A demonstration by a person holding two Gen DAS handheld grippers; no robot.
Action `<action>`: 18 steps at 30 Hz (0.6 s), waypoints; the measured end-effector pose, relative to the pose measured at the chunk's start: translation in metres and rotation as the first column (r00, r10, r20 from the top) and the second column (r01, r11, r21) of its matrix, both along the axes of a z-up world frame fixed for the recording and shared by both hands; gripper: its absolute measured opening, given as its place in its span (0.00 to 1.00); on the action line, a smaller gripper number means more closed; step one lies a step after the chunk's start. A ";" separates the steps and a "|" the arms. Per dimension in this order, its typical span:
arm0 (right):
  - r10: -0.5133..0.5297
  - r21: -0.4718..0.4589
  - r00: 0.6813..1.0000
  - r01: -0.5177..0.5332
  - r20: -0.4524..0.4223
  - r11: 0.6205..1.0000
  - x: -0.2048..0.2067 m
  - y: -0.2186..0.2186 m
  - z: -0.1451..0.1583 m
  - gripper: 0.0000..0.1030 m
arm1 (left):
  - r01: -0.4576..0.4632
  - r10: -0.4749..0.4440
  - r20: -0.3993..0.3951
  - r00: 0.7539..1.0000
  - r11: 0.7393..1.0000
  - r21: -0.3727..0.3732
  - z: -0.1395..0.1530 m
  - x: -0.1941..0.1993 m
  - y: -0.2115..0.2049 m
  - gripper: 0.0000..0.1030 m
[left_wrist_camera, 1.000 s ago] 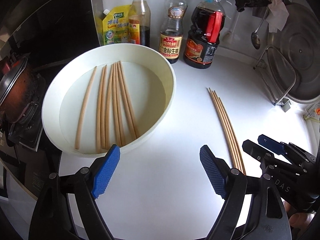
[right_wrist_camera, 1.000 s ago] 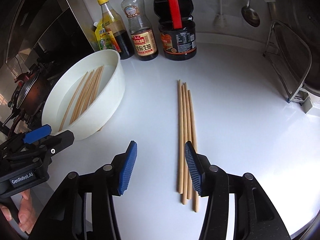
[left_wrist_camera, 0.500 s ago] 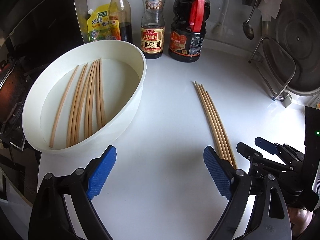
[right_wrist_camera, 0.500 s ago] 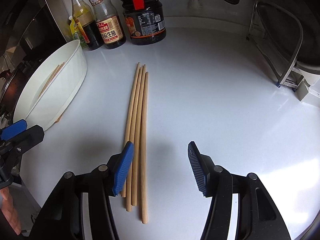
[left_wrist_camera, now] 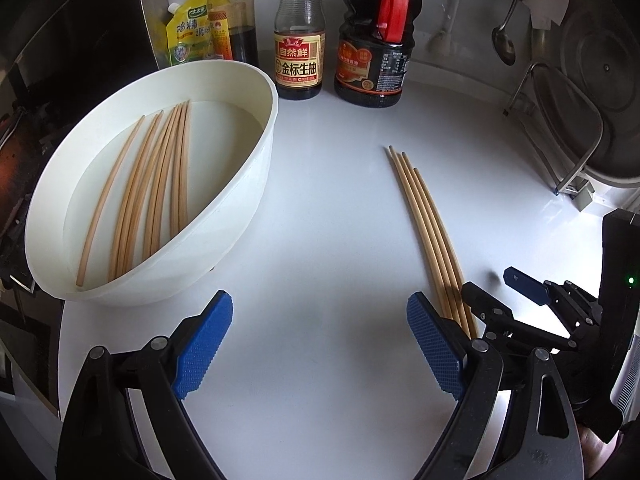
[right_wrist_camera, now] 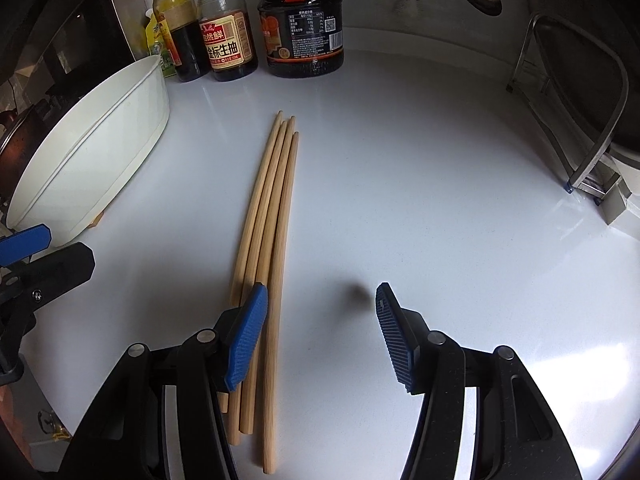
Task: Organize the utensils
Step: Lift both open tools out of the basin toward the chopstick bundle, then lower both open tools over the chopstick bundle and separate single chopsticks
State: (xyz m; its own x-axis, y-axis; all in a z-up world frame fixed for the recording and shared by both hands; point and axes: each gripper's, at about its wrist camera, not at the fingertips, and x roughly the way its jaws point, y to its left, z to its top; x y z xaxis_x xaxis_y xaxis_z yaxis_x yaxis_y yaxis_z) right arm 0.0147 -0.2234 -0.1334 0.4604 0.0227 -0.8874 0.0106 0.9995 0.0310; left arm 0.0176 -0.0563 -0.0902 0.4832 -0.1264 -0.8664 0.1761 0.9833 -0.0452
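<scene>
1. Left gripper [left_wrist_camera: 320, 344]: jaws spread wide, holding nothing; it hovers over bare white countertop [left_wrist_camera: 332, 200] between the bowl and the loose chopsticks
2. Right gripper [right_wrist_camera: 320, 332]: jaws apart and empty; its left blue pad [right_wrist_camera: 248, 340] sits over the near ends of the loose chopsticks, with the outermost stick lying just inside the gap
3. Four loose wooden chopsticks [right_wrist_camera: 272, 216] lie side by side on the countertop, touching one another, tips pointing toward the bottles
4. White bowl [left_wrist_camera: 256, 168] stands on the left of the countertop, near the stove side; a further batch of chopsticks [left_wrist_camera: 160, 184] lies inside it, roughly parallel, one set a little apart on the left
5. Three sauce bottles stand at the back edge: a dark jug with red handle [left_wrist_camera: 376, 44], a soy sauce bottle with yellow label [left_wrist_camera: 298, 48] and a taller bottle [left_wrist_camera: 232, 20], with a yellow pouch [left_wrist_camera: 188, 32] behind the bowl
6. A metal rack [left_wrist_camera: 568, 128] stands at the right; a ladle [left_wrist_camera: 504, 36] hangs on the wall
</scene>
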 end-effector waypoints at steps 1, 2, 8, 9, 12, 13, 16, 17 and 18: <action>0.004 -0.004 1.000 -0.004 -0.001 1.000 0.001 0.001 -0.001 0.53 | 0.001 -0.001 0.000 1.000 1.000 0.001 0.000 0.000 -0.001 0.85; 0.008 -0.006 1.000 -0.008 -0.001 1.000 0.001 0.001 -0.001 0.53 | 0.003 -0.003 0.000 1.000 1.000 0.001 -0.001 0.001 -0.002 0.85; 0.031 -0.033 1.000 -0.031 -0.003 0.999 0.002 0.002 -0.006 0.53 | 0.007 -0.007 -0.001 1.000 1.000 -0.003 -0.003 0.006 -0.009 0.85; 0.032 -0.034 0.999 -0.032 0.001 0.999 0.002 0.001 -0.006 0.53 | 0.007 -0.007 -0.004 1.000 1.000 -0.003 -0.005 0.007 -0.011 0.85; 0.036 -0.040 0.999 -0.035 0.008 0.999 0.003 -0.003 -0.006 0.53 | 0.011 -0.011 -0.010 1.000 1.000 -0.008 -0.008 0.010 -0.017 0.85; 0.035 -0.042 0.999 -0.035 0.010 0.998 0.004 -0.005 -0.006 0.53 | 0.014 -0.014 -0.010 1.000 1.000 -0.008 -0.009 0.011 -0.019 0.85; 0.034 -0.042 0.999 -0.033 0.017 0.999 0.005 -0.012 -0.006 0.53 | 0.025 -0.025 -0.012 1.000 1.000 -0.004 -0.012 0.013 -0.027 0.85; 0.033 -0.043 0.999 -0.032 0.019 0.999 0.005 -0.015 -0.006 0.53 | 0.029 -0.029 -0.014 0.999 1.000 -0.003 -0.014 0.013 -0.030 0.85; 0.032 -0.042 0.999 -0.031 0.022 0.999 0.005 -0.018 -0.006 0.53 | 0.032 -0.032 -0.016 0.999 0.999 -0.001 -0.015 0.014 -0.034 0.85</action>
